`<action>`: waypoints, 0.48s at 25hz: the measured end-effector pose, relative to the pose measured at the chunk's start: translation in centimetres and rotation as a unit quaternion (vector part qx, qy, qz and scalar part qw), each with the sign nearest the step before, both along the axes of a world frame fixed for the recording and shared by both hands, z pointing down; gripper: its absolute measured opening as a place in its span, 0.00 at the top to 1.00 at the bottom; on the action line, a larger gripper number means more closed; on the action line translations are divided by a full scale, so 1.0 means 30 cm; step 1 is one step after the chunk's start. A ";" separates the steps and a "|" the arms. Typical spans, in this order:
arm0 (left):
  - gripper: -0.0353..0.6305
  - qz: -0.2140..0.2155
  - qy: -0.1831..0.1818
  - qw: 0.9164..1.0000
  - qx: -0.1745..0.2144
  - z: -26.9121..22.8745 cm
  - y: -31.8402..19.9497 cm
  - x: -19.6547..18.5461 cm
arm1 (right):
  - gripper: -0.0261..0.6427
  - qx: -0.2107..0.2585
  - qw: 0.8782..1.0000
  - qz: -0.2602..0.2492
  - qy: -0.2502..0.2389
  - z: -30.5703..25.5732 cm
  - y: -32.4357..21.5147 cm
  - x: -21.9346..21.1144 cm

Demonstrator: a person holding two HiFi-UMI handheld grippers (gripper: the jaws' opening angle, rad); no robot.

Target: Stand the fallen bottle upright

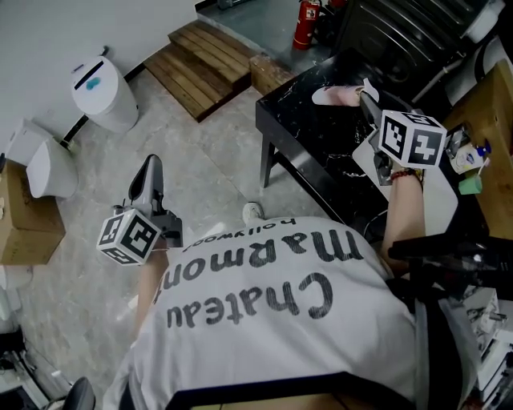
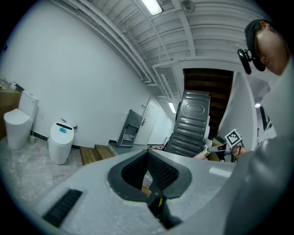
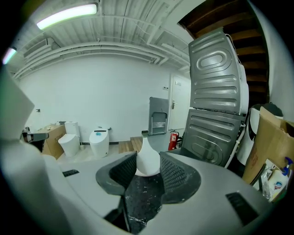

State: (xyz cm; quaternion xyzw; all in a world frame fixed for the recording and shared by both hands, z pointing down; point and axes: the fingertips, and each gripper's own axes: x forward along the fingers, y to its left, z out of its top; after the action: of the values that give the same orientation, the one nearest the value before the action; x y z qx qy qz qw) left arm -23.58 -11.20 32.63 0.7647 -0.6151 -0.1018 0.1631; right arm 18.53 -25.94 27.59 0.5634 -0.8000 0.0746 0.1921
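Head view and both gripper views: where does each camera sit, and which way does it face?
Head view: on the head, facing steeply down; T-shirt, left gripper, right gripper show.
Left gripper view: along its empty jaws toward the white wall; the T-shirt at right.
Right gripper view: along its jaws, shut on the white bottle, over the black table.
Shared by head and right gripper views: fire extinguisher.

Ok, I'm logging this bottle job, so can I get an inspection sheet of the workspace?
Surface: black marbled table.
Job's things: white bottle in the right gripper, over the table.
Clutter: small items on the side bench.
Grippers: right shut on the bottle; left gripper shut, empty, over the floor.
Cables: nothing seen.
Surroundings: toilets, wooden steps, fire extinguisher, cardboard box.
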 end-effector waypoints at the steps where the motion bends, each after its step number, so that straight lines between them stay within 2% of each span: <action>1: 0.92 0.000 0.000 1.000 0.000 0.000 -0.008 -0.003 | 0.72 -0.004 1.000 -0.002 0.004 -0.005 -0.011 -0.003; 6: 0.92 0.001 0.009 1.000 -0.001 0.000 -0.047 -0.022 | 0.72 -0.021 0.999 -0.009 0.022 -0.010 -0.048 -0.019; 12: 0.92 -0.005 0.013 1.000 -0.002 -0.011 -0.140 -0.113 | 0.72 -0.017 1.000 -0.006 0.008 -0.040 -0.152 -0.085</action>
State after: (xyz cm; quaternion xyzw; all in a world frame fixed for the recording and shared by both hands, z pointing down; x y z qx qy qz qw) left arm -26.97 -15.39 32.31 0.7596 -0.6173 -0.1113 0.1717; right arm 15.99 -30.51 26.39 0.5561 -0.8003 0.0827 0.2083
